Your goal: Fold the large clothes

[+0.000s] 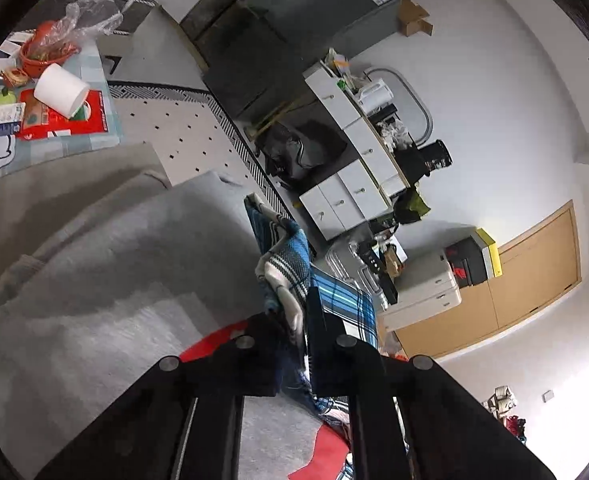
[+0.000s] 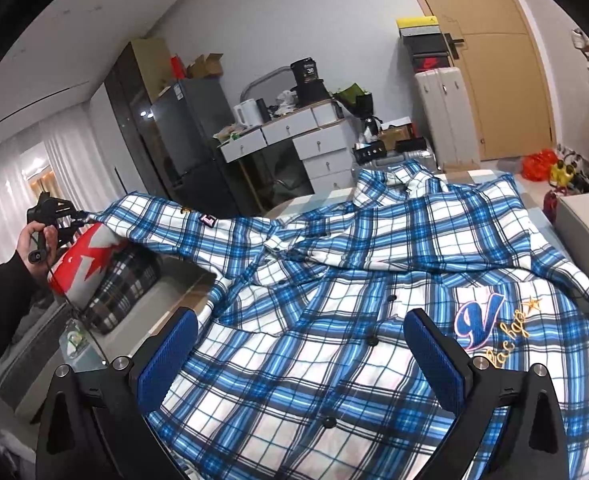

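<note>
While the left claw [image 1: 294, 344] pinches the sleeve end of the plaid shirt [image 2: 334, 280], far off to the left, the right claw [image 2: 298, 360] hangs wide open and empty over the shirt's front.

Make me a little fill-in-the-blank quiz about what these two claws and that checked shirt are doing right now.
1. The left claw is shut on the shirt's ____.
2. The right claw hangs ____ above the plaid shirt, gripping nothing.
3. The big embroidered letter on the shirt's chest is a ____.
4. The door behind the bed is ____.

Missing words: sleeve; open; V; closed
</note>
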The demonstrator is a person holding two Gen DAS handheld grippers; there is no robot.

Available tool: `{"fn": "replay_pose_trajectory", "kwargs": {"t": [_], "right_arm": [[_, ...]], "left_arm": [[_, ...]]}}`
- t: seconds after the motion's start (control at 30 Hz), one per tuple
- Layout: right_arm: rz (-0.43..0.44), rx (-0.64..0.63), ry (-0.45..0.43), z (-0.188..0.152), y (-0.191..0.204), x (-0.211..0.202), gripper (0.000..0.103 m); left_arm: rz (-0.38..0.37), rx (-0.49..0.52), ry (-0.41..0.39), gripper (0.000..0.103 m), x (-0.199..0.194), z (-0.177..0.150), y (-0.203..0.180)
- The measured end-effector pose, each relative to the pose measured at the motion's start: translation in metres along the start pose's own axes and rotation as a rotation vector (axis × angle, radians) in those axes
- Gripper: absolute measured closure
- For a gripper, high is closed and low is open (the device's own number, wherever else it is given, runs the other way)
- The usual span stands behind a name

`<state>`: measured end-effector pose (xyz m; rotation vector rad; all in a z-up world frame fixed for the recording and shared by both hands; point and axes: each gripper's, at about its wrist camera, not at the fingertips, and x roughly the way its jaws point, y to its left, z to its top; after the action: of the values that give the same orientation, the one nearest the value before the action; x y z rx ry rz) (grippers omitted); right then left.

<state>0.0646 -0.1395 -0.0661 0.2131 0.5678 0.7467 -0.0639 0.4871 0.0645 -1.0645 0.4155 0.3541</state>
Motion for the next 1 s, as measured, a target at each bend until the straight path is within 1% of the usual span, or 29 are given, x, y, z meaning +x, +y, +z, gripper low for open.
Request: {"fn": "replay_pose_trajectory", "kwargs": {"t": [0.07,0.1,0.13,0.17,0.2,0.23,0.27,0.3,0.33,0.37,0.4,0.43,0.47,0.53,0.63,0.67,0.73,0.8,0.83,0.87,0.93,1.0], "right_arm": [[0.001,0.005,0.000,0.000,0.000,0.000,0.000],[0.002,0.008,-0.001,0.001,0.000,0.000,0.000],[0.003,0.009,-0.002,0.001,0.000,0.000,0.000],[0.003,0.009,-0.003,0.001,0.000,-0.001,0.000],[0.003,0.008,-0.004,0.001,0.000,-0.001,0.000],[0.003,0.008,-0.006,0.001,0.000,-0.002,0.000],[0.002,0.008,-0.005,0.001,0.000,-0.002,0.000],[0.001,0.009,-0.006,0.001,0.000,-0.002,0.000],[0.001,0.012,-0.006,0.001,0.000,-0.002,0.000],[0.002,0.013,-0.005,0.001,0.000,-0.002,0.000],[0.002,0.012,-0.005,0.001,0.000,-0.002,0.000],[0.000,0.011,-0.005,0.001,0.000,-0.002,0.000],[0.001,0.011,-0.005,0.001,0.000,-0.002,0.000],[0.004,0.013,-0.007,0.001,0.000,-0.003,0.000],[0.006,0.012,-0.011,0.002,0.001,-0.004,0.000],[0.007,0.012,-0.012,0.002,0.001,-0.004,0.000],[0.012,0.009,-0.014,0.004,0.002,-0.005,0.000],[0.015,0.009,-0.019,0.005,0.002,-0.006,0.000],[0.019,0.011,-0.023,0.006,0.002,-0.007,0.000],[0.022,0.013,-0.028,0.006,0.001,-0.009,0.000],[0.025,0.018,-0.042,0.007,-0.001,-0.013,0.000],[0.020,0.025,-0.053,0.009,-0.003,-0.017,0.000]], "left_arm": [[0.006,-0.030,0.011,0.096,0.007,0.001,0.003],[-0.006,-0.057,0.032,0.087,0.011,0.002,0.007],[-0.008,-0.092,0.060,0.058,0.016,0.003,0.012],[-0.008,-0.140,0.087,0.038,0.022,0.002,0.015],[-0.052,-0.202,0.093,0.026,0.025,0.000,0.023],[-0.064,-0.234,0.081,0.026,0.022,0.000,0.029],[-0.066,-0.237,0.069,0.026,0.021,0.000,0.029],[-0.064,-0.216,0.055,0.026,0.020,0.001,0.028],[-0.052,-0.187,0.041,0.033,0.018,0.001,0.025],[-0.044,-0.161,0.038,0.043,0.017,0.001,0.021],[-0.040,-0.129,0.046,0.074,0.017,0.001,0.017],[-0.034,-0.096,0.063,0.098,0.018,0.001,0.013],[-0.024,-0.067,0.068,0.100,0.018,0.001,0.009],[-0.019,-0.014,0.024,0.102,0.010,0.000,0.001],[-0.029,0.055,-0.043,0.102,-0.007,0.001,-0.017],[-0.044,0.066,-0.053,0.102,-0.009,0.001,-0.023],[-0.085,0.115,-0.064,0.103,-0.018,-0.001,-0.050],[-0.148,0.171,-0.040,0.103,-0.024,-0.007,-0.086],[-0.173,0.187,-0.028,0.103,-0.026,-0.012,-0.104],[-0.216,0.195,-0.007,0.103,-0.026,-0.017,-0.119],[-0.289,0.228,0.018,0.103,-0.028,-0.036,-0.157],[-0.337,0.276,0.050,0.103,-0.027,-0.056,-0.188]]}}
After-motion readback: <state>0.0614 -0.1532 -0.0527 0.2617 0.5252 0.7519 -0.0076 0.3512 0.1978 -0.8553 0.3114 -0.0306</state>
